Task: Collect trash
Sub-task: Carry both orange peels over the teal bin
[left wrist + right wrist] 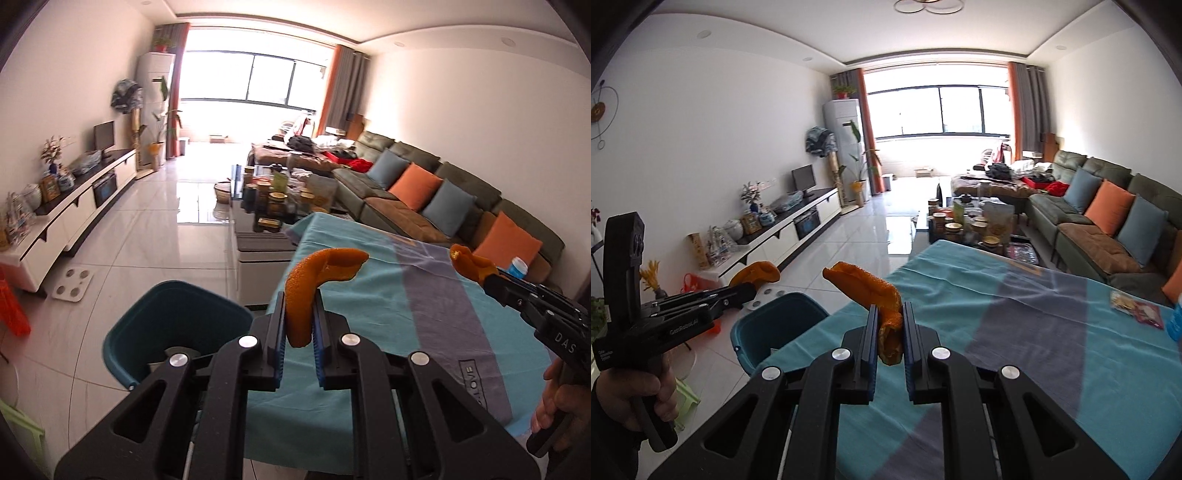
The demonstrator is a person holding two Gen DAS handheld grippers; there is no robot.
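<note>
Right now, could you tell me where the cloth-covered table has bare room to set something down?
The teal and grey cloth is bare across its middle and near side. Only the far right edge is occupied, by a snack wrapper and a blue bottle.

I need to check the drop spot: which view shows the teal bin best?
The left wrist view: the teal bin sits close below the left gripper, its open mouth and inside visible. The right wrist view shows the bin smaller, partly cut off by the table edge.

Orange peel (306, 295), teal bin (177, 325), turquoise tablecloth (369, 295) with grey-purple band, black tool (299, 328)
</note>
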